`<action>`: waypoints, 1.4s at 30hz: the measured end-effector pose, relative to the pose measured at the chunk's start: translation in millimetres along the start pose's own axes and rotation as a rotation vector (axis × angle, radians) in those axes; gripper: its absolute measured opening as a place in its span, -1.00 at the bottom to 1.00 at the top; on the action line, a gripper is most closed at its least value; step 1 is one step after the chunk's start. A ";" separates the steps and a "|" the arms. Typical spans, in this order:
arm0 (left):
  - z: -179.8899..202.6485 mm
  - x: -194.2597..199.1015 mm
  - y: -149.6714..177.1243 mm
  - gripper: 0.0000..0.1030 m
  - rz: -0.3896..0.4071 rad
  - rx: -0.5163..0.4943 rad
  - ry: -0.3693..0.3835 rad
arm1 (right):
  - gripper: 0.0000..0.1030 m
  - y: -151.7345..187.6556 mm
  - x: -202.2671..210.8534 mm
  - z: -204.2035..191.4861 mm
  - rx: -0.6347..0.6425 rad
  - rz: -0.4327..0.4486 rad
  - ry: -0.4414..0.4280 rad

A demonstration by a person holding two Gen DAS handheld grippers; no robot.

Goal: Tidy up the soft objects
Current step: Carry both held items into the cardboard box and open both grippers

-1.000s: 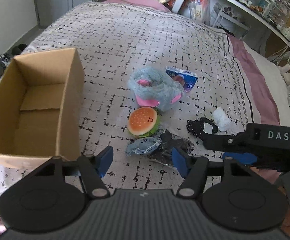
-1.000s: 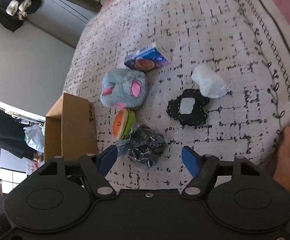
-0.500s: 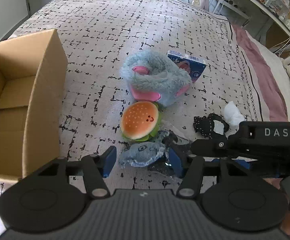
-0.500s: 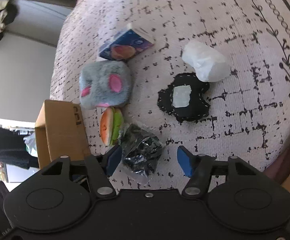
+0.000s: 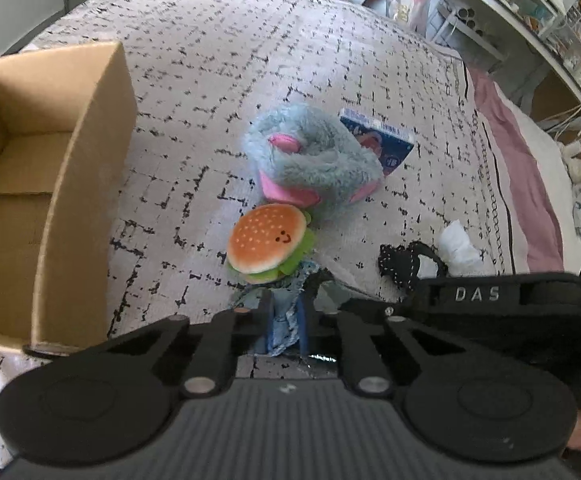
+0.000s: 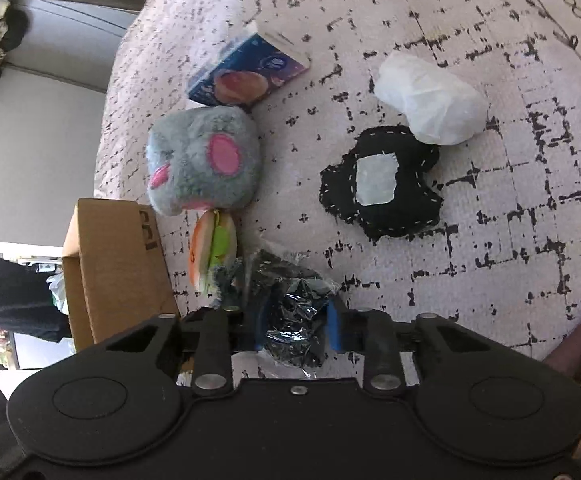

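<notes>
Pale bedspread [image 5: 218, 60] with a broken black grid covers the bed, and beyond its far right edge a cluttered white shelf [image 5: 530, 20] runs along the wall. At the left an open cardboard box [image 5: 86, 184] stands on the bed, its near right corner just beside the left claw [image 5: 284, 320] and its right wall close to the toys, so little free room shows on that side. Far of the box the spread lies bare up to the far edge of the bed.

The left claw's jaws are closing, and a small blue denim soft toy [image 5: 282, 320] is pinched between the blue pads. Just far of it sits a burger plush [image 5: 268, 242], touching a fluffy grey-and-pink plush [image 5: 314, 160], which leans over a blue carton [image 5: 386, 144].

The right claw [image 6: 296, 328] is just to the right of the left one; its jaws are closing too, and they press on a crinkled black plastic-wrapped bundle [image 6: 294, 304] that lies against the denim toy. From the right wrist view, a black stitched plush with a pale patch [image 6: 382, 188] lies to the far right of the bundle, apart from it, with a white crumpled wad [image 6: 430, 100] touching its far edge. Between those two and the grey plush there is an open strip of spread. The embroidered border [image 6: 570, 28] marks the spread's right edge, and a hand shows at the lower right of that view.
</notes>
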State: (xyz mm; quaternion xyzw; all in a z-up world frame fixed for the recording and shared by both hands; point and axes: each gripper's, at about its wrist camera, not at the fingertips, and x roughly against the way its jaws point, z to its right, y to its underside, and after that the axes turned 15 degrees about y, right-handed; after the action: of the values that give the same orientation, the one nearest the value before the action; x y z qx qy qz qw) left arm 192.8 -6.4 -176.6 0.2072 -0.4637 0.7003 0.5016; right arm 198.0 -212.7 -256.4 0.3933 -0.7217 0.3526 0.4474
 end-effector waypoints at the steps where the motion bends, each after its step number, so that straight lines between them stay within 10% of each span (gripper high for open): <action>1: 1.1 3.8 -0.3 -0.87 0.009 0.005 0.002 | -0.53 0.9 3.9 0.2 0.006 0.012 -0.003; 42: -17.8 171.9 -34.4 -1.00 0.327 0.067 -0.066 | -0.55 33.9 103.1 -133.5 0.339 0.261 -0.049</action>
State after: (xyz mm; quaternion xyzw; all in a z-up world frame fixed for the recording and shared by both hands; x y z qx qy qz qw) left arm 156.1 98.9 -40.1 0.1682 -0.4840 0.7805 0.3582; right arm 187.4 -108.8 -119.7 0.3745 -0.7078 0.5140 0.3076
